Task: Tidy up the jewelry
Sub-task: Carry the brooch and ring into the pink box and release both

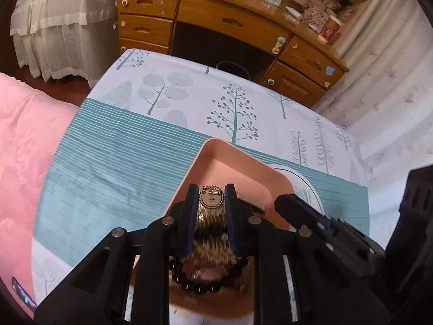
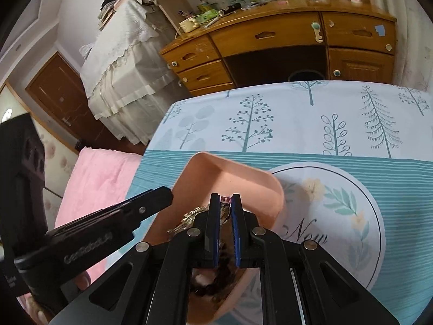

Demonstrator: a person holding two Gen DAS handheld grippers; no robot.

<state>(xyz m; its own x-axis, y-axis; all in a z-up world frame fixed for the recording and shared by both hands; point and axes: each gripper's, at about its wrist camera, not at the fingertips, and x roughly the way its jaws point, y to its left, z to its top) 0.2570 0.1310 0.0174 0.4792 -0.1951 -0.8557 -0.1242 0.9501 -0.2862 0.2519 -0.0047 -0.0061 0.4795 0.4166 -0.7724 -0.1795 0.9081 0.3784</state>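
1. While both grippers sit over the pink tray (image 1: 189, 159), the left gripper (image 1: 210, 187) is clamped on a gold piece of jewelry (image 1: 211, 200): a round gold medallion shows between its fingertips, with gold chain bunched further back between the fingers.
2. Tray rests on the tree-print cloth (image 1: 113, 168) covering the surface; a dark bead bracelet (image 1: 200, 284) lies inside it, lower centre of the left wrist view, under the gripper body.
3. Right gripper (image 2: 225, 195) has its fingers nearly together with a narrow gap; something small and pinkish shows at the tips, cannot tell if it is gripped. Gold chain (image 2: 189, 216) lies just left of its fingers in the right wrist view, inside the tray (image 2: 243, 173).
4. Key relation: the gold piece runs along the left gripper's finger axis, medallion forward, pointing toward the tray's far wall. Left gripper already has it; right comes in from lower right of the left wrist view, close beside.
5. Judgement: the next move probably means lifting the gold piece clear; it may snag the beads.
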